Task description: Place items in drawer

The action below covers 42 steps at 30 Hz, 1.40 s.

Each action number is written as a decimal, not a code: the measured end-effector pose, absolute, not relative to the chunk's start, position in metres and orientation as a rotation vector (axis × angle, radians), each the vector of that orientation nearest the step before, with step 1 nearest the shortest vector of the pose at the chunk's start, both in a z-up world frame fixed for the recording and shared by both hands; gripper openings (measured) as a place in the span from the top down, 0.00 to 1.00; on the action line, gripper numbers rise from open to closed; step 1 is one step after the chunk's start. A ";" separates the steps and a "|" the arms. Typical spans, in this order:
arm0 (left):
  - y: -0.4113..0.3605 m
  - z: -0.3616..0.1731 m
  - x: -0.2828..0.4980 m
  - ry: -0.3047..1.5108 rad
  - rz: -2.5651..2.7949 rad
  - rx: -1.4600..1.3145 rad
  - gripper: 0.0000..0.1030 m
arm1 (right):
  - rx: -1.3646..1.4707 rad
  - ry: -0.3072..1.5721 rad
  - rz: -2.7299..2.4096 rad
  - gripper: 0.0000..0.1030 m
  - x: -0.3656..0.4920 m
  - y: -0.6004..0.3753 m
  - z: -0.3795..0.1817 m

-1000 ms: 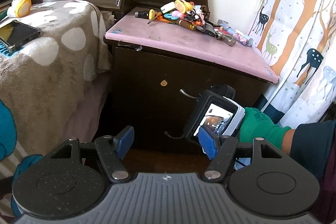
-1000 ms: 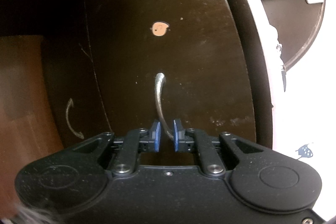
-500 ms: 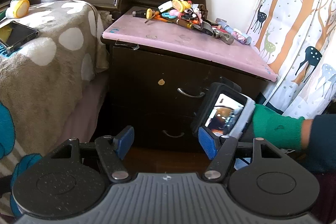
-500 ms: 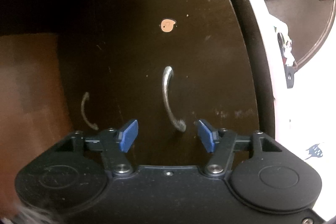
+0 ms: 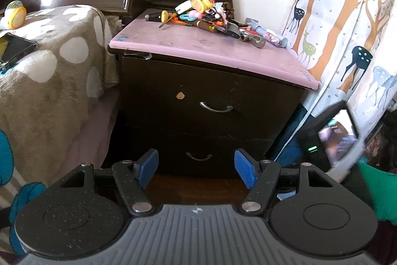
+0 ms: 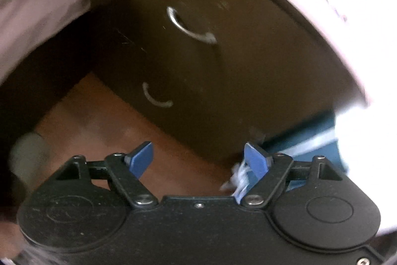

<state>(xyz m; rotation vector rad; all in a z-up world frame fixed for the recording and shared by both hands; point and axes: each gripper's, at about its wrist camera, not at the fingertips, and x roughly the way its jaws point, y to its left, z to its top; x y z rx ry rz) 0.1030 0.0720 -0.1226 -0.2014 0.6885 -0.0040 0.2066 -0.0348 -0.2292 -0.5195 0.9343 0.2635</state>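
A dark wooden nightstand (image 5: 211,101) has two shut drawers, each with a curved metal handle: the upper handle (image 5: 216,107) and the lower handle (image 5: 199,157). A heap of small items (image 5: 213,19), with screwdrivers, scissors and a hammer, lies on its pink top (image 5: 198,46). My left gripper (image 5: 196,169) is open and empty, low in front of the nightstand. My right gripper (image 6: 199,159) is open and empty, back from the drawers; its view is blurred and tilted, and shows the upper handle (image 6: 189,26) and lower handle (image 6: 156,96). The right gripper's camera body (image 5: 330,138) shows at the left view's right edge.
A bed with a spotted brown blanket (image 5: 44,71) stands left of the nightstand, with a phone (image 5: 13,49) on it. A printed curtain (image 5: 347,29) hangs at the right. Brown floor (image 6: 119,131) lies below the drawers.
My right gripper opened, let go of the upper drawer handle and pulled back to the right, rotating. The left gripper rose slightly and stayed open.
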 end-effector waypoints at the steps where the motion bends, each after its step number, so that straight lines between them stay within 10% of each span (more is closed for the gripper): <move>1: 0.070 -0.122 0.103 0.689 -0.006 -0.196 0.35 | -0.459 0.953 0.261 0.22 0.202 -0.040 -0.225; 42: -0.001 0.017 0.009 0.490 0.058 0.011 0.15 | -0.077 0.622 0.198 0.13 0.024 -0.122 -0.023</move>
